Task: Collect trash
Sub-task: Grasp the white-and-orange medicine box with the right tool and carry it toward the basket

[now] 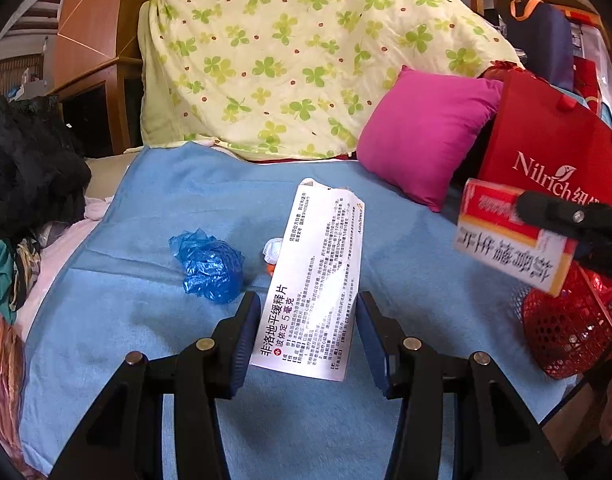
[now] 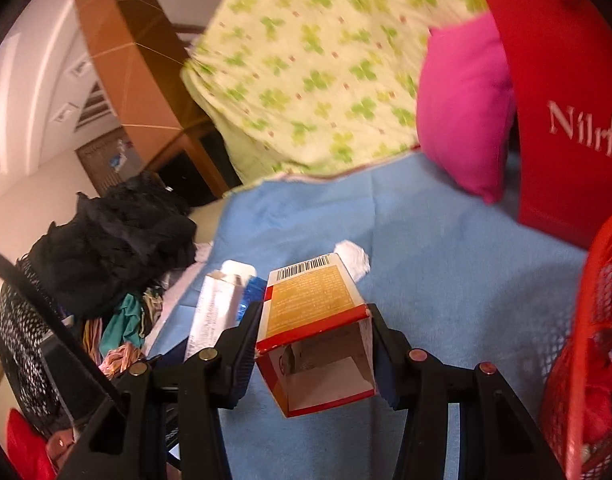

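Blue blanket point(image 1: 153, 208) covers the bed. Clover quilt point(image 1: 289, 60) heaped at the back, pink cushion point(image 1: 422, 136) and red bag point(image 1: 546, 152) to its right.

Red mesh basket point(image 1: 574, 324) sits at the bed's right edge, looks like the trash bin, already has stuff in it.

White leaflet point(image 1: 318, 276) lies flat on the blanket. Left gripper point(image 1: 309, 332) has jaws about half open, straddling the leaflet's near end; pads not pressing it, so nothing held. Blue plastic wad point(image 1: 207, 266) lies just left of the leaflet, small white scrap point(image 1: 273, 250) touches its left edge.

Right gripper point(image 2: 314, 344) is clamped on an empty red-yellow carton point(image 2: 318, 324), open end toward the camera, pads on both side walls. Carton is off the blanket, in the air near the basket.

Step in hand, my read: carton in transit to the basket, leaflet next in line.

Next: get the carton over the basket rim, then open. Left must drop lower and pinch the leaflet edge. Flat paper on soft cloth, likely to slip or grab blanket.
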The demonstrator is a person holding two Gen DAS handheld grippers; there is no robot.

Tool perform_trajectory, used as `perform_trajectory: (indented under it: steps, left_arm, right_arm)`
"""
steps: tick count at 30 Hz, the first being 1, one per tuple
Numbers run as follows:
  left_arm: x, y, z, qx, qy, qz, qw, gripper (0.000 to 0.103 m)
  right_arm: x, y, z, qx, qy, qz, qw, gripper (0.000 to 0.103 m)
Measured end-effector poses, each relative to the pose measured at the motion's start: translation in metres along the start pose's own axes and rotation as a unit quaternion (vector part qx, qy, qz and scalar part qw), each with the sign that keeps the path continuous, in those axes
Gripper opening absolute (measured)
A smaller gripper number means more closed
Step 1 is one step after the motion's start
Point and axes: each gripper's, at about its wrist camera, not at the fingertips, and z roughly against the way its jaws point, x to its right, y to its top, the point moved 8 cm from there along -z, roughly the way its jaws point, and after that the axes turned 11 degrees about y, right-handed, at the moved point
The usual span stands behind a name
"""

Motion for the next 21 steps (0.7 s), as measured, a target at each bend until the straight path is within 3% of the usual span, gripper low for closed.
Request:
perform_trajectory:
  steps: [9,21]
  left_arm:
    - [0.034,0.005,0.051,0.029,0.004,-0.026,0.9993,0.051]
    - [0.078,0.030,0.105,0.070,0.028,-0.065,0.9951,0.051]
  right_arm:
    - [-0.013,0.007,0.074,0.101,0.001,0.038,0.994,0.053]
    - [0.018,0.019,0.146,0.172,-0.013,0.016,0.985,0.053]
